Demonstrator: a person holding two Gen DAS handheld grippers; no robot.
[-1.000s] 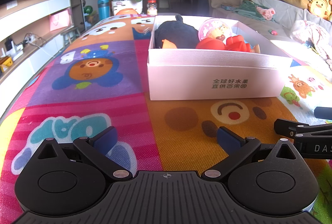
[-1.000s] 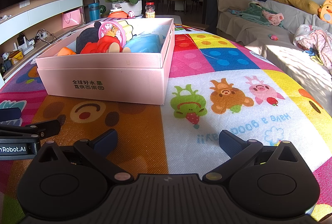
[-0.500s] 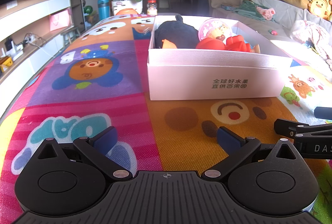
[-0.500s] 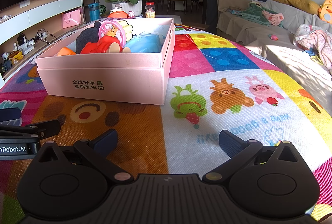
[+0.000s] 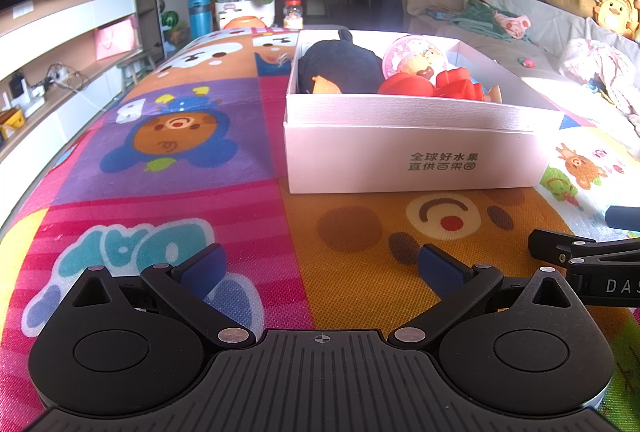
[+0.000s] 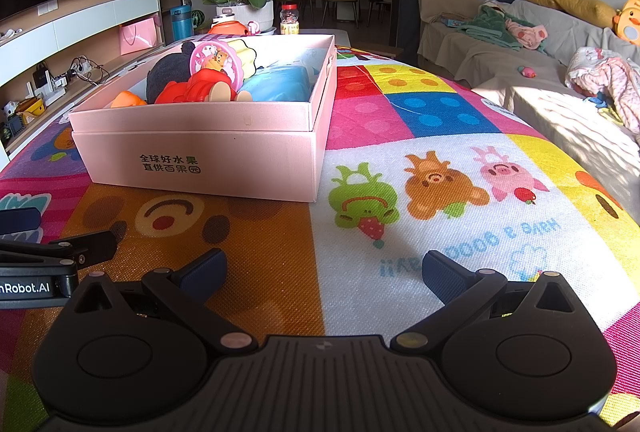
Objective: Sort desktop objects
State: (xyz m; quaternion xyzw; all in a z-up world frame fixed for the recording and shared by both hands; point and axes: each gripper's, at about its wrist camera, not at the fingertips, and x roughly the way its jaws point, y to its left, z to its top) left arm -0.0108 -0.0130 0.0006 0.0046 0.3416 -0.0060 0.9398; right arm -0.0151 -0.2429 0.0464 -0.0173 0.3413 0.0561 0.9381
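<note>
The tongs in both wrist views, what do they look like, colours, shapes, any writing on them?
Both are matte black plastic. The left tongs and right tongs each have a ribbed centre plate, two round housings, silver rivets on angled link arms, and dark blue fingertip pads. White lettering shows on their sides: "DAS" on the right one, "nRobot.AI" on the left. No cables or sleeves are visible.

Right gripper (image 6: 322, 270), jaws spread and empty, over a cartoon play mat (image 6: 440, 191); pink box (image 6: 200, 163) of toys (image 6: 196, 87) ahead-left.
</note>
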